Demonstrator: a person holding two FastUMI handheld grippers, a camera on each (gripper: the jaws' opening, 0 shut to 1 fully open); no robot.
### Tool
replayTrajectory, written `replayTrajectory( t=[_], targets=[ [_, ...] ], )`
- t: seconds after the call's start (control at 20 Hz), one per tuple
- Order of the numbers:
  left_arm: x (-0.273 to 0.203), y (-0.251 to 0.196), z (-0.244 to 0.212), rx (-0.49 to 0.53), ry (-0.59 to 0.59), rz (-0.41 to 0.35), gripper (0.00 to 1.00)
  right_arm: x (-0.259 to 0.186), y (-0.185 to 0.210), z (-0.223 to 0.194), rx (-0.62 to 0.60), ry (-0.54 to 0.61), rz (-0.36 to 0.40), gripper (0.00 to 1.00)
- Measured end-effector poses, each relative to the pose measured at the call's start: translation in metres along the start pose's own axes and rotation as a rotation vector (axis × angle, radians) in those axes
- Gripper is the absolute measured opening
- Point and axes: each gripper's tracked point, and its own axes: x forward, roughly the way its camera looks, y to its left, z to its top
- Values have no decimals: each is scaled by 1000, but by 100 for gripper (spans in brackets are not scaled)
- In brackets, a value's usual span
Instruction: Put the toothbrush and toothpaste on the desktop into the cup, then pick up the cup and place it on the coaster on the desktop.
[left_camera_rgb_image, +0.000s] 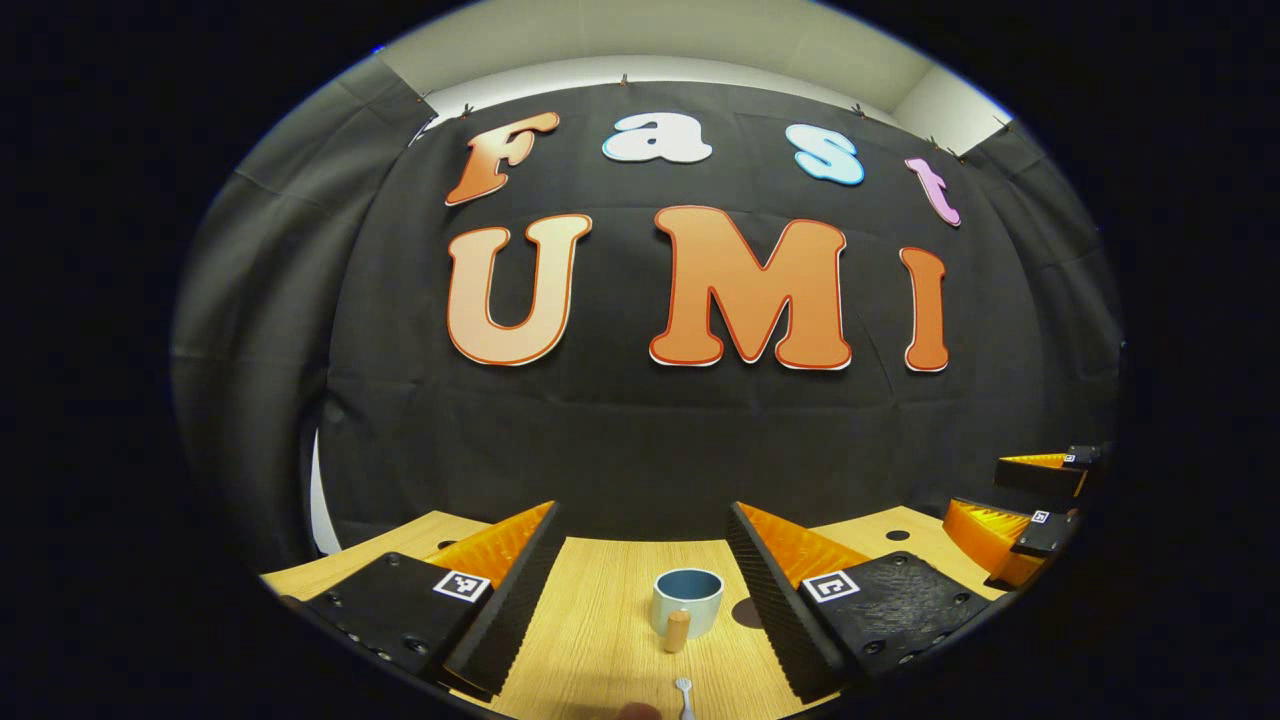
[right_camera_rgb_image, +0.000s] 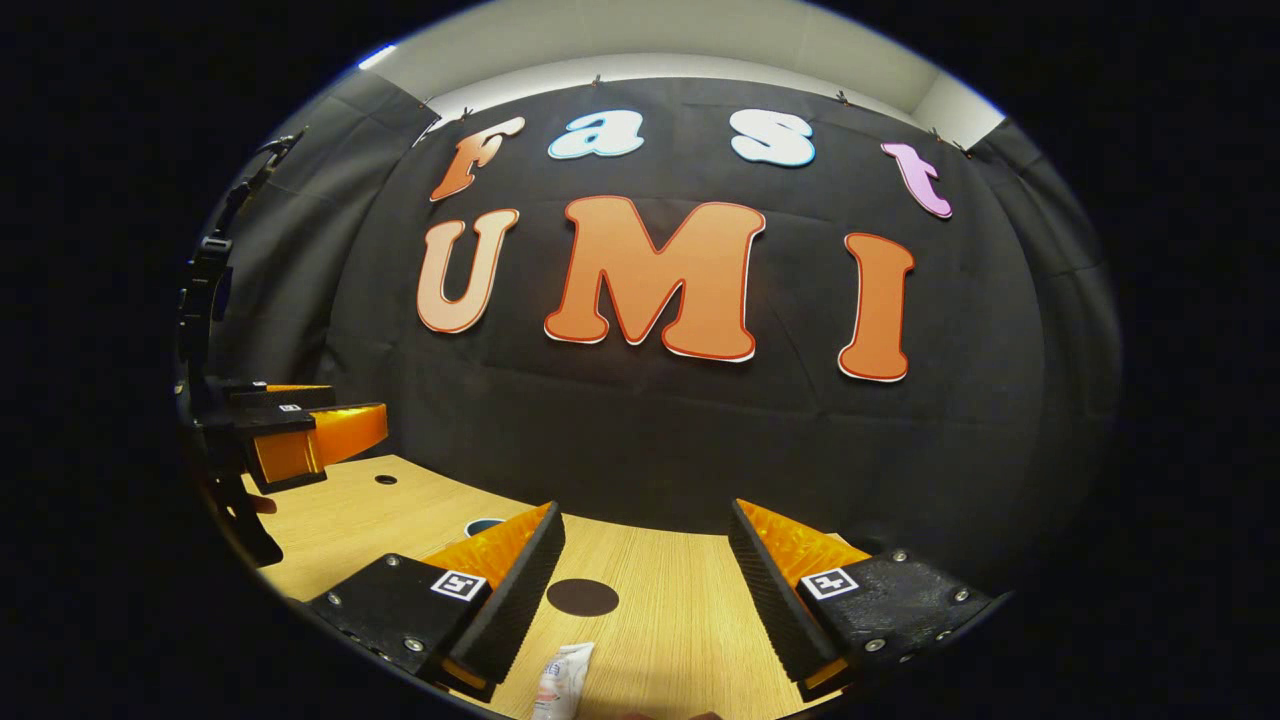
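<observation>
A pale blue cup with a wooden handle stands upright on the wooden desktop, between the fingers of my open left gripper and a little ahead of them. The toothbrush shows just its head at the bottom edge. A dark round coaster lies flat in front of my open right gripper. The white toothpaste tube lies near the bottom edge, by the right gripper's left finger. The cup's rim peeks out behind that finger. Neither gripper holds anything.
The black cloth wall closes off the back of the desktop. The right gripper appears at the far right of the left gripper view, and the left gripper at the far left of the right gripper view. A small hole is set in the desktop.
</observation>
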Motion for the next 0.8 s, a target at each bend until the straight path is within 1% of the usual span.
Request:
replayTrajectory(
  t=[0.05,0.1,0.15,0.3,0.4,0.55,0.8],
  targets=[
    [0,-1,1,2,1,-1,97,0,0,0,2,4,-3,98],
    [0,-1,-1,0,5,-4,100,0,0,-2,4,8,-1,98],
    [1,-3,-2,-4,8,-10,97,0,1,-3,6,14,1,98],
    [2,-4,-16,-8,48,-14,97,0,3,-16,9,48,6,98],
    [6,-4,-34,13,110,-11,97,-1,5,-33,17,91,16,99],
    [6,-11,-62,13,202,-37,98,-1,13,-55,44,161,42,99],
    [1,-15,-109,46,362,-64,98,0,26,-92,78,267,97,98]
  ],
)
